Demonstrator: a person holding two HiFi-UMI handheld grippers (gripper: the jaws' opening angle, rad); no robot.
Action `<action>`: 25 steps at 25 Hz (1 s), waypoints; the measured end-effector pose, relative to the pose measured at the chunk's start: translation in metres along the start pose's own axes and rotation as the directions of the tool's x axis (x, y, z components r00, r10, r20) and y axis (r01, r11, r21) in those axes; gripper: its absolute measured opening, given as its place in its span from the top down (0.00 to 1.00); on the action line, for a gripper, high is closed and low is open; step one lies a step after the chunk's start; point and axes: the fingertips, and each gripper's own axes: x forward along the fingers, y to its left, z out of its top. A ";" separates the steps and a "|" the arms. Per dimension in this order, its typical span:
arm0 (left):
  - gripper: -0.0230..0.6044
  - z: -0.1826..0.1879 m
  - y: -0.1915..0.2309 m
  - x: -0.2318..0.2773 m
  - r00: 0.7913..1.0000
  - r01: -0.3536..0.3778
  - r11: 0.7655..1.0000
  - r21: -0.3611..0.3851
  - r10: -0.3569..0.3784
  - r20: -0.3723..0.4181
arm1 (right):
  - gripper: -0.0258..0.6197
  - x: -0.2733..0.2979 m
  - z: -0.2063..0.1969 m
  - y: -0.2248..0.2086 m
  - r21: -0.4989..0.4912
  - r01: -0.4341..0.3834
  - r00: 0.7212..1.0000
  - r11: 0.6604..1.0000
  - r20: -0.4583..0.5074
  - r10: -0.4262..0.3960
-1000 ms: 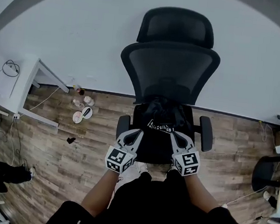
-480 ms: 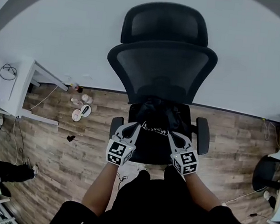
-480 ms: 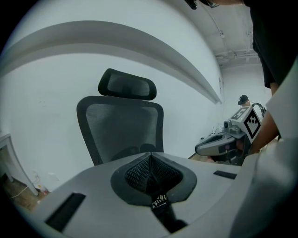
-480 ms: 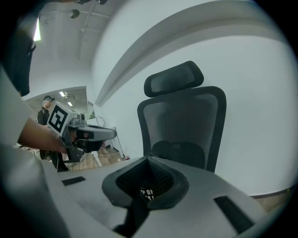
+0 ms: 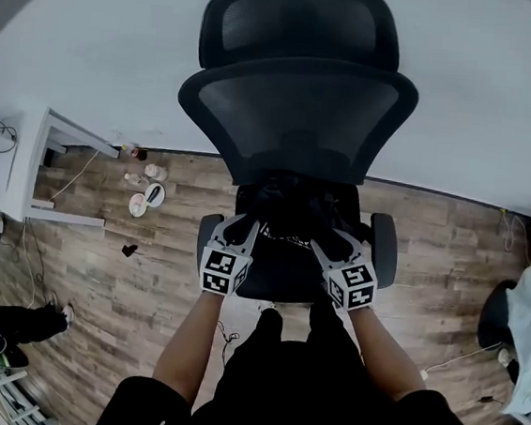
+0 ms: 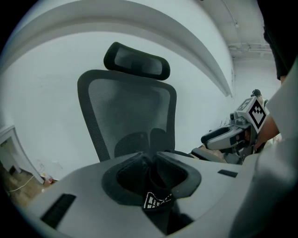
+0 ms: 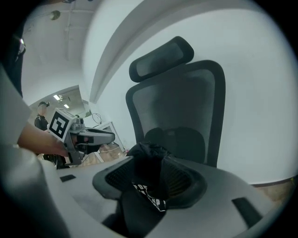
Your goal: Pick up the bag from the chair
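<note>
**On the chair seat, both tongs grip the black bag**

From the head view, a black mesh office chair (image 5: 299, 116) stands on a wood-plank floor (image 5: 126, 286) against a white wall. A crumpled black bag (image 5: 294, 208) lies at the back of the seat (image 5: 283, 273), just under the backrest. The left gripper (image 5: 245, 224) reaches the bag's left side and the right gripper (image 5: 328, 246) its right side, each touching the fabric. The person's forearms run down to the bottom of the frame. A white desk (image 5: 40, 160) stands to the left, with a few small items (image 5: 145, 194) on the floor near it.

Along the left gripper (image 6: 152, 163), its own view shows the jaws drawn narrow, and black bag (image 6: 150, 179) fabric is pinched between the dark pads. A white printed label (image 6: 156, 201) hangs just below them. The chair's mesh backrest (image 6: 130, 116) and headrest (image 6: 136, 60) rise behind. The right gripper (image 6: 219, 138) shows at the right edge.

Along the right gripper (image 7: 156, 173), the jaws likewise stand narrow and clamp the bag (image 7: 146, 160), whose fabric bulges up above the pads. The same kind of label (image 7: 148, 195) shows beneath. The backrest (image 7: 181, 107) and headrest (image 7: 160, 58) stand behind, and the left gripper (image 7: 98, 136) shows at the left.
</note>
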 end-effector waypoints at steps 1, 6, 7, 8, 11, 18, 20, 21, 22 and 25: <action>0.71 -0.005 0.002 0.006 1.000 0.006 1.000 -0.013 -0.006 -0.019 | 0.63 0.006 -0.004 -0.005 0.024 0.000 1.000 1.000 -0.017 0.000; 0.42 -0.027 0.013 0.044 0.993 0.039 0.995 -0.088 -0.048 -0.107 | 0.45 0.041 -0.030 -0.033 0.179 0.005 0.993 0.984 -0.115 0.016; 0.41 -0.031 0.015 0.051 0.991 0.045 0.994 -0.095 -0.057 -0.124 | 0.44 0.047 -0.035 -0.037 0.206 0.004 0.990 0.979 -0.139 0.025; 0.39 -0.035 0.016 0.059 0.988 0.052 0.993 -0.102 -0.067 -0.141 | 0.43 0.054 -0.040 -0.040 0.226 0.003 0.986 0.974 -0.161 0.034; 0.38 -0.043 0.020 0.079 0.976 0.080 0.990 -0.114 -0.101 -0.195 | 0.41 0.071 -0.047 -0.049 0.261 0.005 0.976 0.965 -0.213 0.053; 0.38 -0.061 0.020 0.126 0.930 0.161 0.965 -0.207 -0.219 -0.294 | 0.37 0.111 -0.065 -0.068 0.300 0.015 0.931 0.954 -0.353 0.096; 0.38 -0.064 0.019 0.132 0.932 0.155 0.971 -0.183 -0.205 -0.300 | 0.37 0.115 -0.065 -0.072 0.288 0.034 0.924 0.957 -0.374 0.080; 0.45 -0.063 0.019 0.134 0.938 0.145 0.975 -0.167 -0.189 -0.290 | 0.37 0.116 -0.065 -0.074 0.275 0.041 0.923 0.961 -0.379 0.069; 0.68 -0.061 0.020 0.135 0.947 0.132 0.980 -0.150 -0.169 -0.273 | 0.38 0.117 -0.065 -0.076 0.257 0.046 0.922 0.965 -0.383 0.058; 0.83 -0.052 0.014 0.132 0.965 0.134 0.985 -0.110 -0.155 -0.212 | 0.69 0.114 -0.061 -0.081 0.177 0.071 0.933 0.982 -0.361 -0.002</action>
